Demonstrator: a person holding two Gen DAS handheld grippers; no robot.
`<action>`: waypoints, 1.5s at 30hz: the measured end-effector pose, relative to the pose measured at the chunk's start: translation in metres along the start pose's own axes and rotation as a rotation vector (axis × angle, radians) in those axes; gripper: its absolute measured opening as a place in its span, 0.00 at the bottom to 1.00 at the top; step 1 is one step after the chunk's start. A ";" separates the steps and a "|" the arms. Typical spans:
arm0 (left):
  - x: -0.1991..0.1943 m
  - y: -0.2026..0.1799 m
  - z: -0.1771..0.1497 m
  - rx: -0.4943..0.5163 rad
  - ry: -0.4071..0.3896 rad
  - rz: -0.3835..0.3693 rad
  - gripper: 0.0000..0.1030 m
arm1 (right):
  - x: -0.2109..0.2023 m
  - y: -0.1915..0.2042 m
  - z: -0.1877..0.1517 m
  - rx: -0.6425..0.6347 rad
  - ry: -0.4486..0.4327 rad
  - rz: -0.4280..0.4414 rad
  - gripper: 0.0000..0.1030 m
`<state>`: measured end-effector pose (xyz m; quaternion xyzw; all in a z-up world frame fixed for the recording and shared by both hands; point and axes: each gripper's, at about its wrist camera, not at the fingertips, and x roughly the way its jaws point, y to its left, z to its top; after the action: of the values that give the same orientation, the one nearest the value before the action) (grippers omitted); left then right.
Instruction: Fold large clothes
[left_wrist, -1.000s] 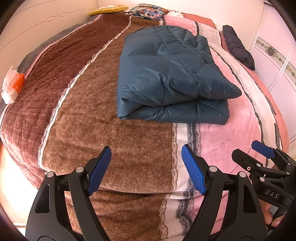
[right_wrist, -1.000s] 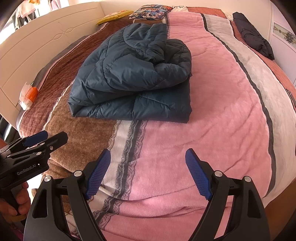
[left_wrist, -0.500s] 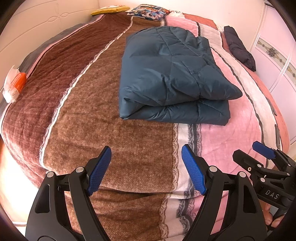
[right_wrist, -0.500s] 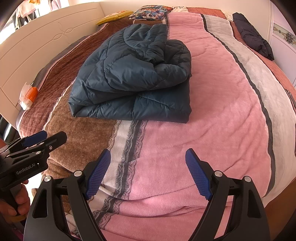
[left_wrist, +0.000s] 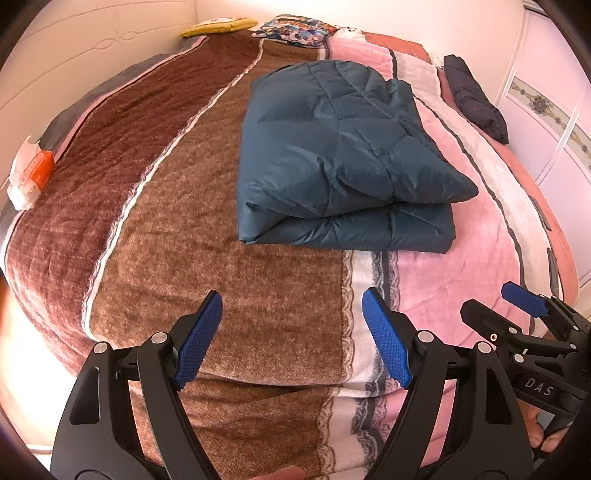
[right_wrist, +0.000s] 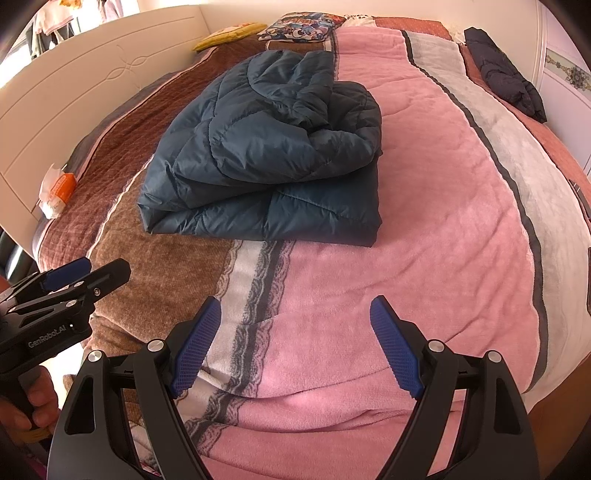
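Left hand-held gripper (left_wrist: 291, 343) and right hand-held gripper (right_wrist: 295, 347): jaws wide, empty, hovering over bed (left_wrist: 258, 295) edge. Farther: teal down jacket (left_wrist: 340, 162) folded in 2 layers mid-bed. Likely light, puffy, slippery; pinch quilted edge.

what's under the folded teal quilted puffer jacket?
The folded teal quilted puffer jacket lies on the striped fleece blanket, straddling its brown and pink bands. Whatever lies between jacket and blanket, or inside the folds, is hidden.
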<state>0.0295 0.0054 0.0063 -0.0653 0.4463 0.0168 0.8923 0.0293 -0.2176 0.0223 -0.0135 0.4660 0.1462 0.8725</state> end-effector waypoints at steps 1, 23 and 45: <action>0.000 0.000 0.000 0.000 -0.002 0.000 0.75 | 0.000 0.001 0.000 0.000 -0.001 -0.001 0.79; -0.005 0.000 0.000 -0.002 -0.013 0.000 0.75 | -0.003 0.003 0.000 -0.002 -0.007 -0.006 0.79; -0.009 -0.005 0.000 0.016 -0.038 -0.022 0.75 | -0.003 0.005 0.000 -0.003 -0.003 -0.011 0.79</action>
<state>0.0247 0.0010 0.0141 -0.0627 0.4285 0.0048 0.9014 0.0270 -0.2139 0.0254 -0.0173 0.4643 0.1424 0.8740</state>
